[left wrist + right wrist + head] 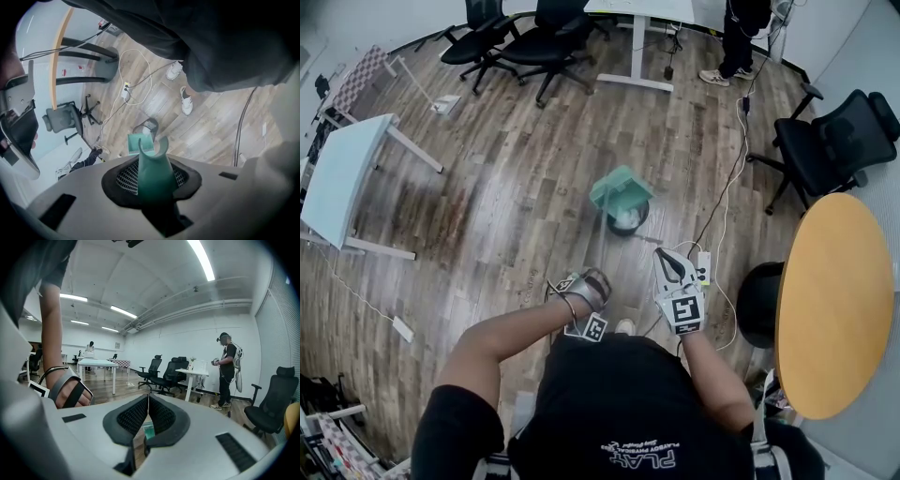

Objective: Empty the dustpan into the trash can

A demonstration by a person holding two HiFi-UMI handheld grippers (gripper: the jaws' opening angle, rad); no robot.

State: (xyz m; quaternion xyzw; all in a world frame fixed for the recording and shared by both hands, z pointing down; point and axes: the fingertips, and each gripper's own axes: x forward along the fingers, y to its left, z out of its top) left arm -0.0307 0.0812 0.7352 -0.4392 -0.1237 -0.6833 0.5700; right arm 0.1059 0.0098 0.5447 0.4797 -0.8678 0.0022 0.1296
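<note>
Tongs in both hands, held out in front of the person's chest. The left tongs [154, 174] pinch the green handle [154, 159] of the dustpan [621, 189], which runs out from between the pads, down and away. The left hand [587, 289], strapped to its grip, is angled well downward, its bare forearm stretched forward. At the handle's far end, beyond the left tongs, the pan sits tipped over the trash can [642, 223], which stands on the wooden floor [516, 178] ahead of both tongs. Something pale lies inside the can. The right tongs [148, 401] are pressed together at the tips and point about level, just beside the left hand, the right forearm [712, 375] kept close to the body.
</note>
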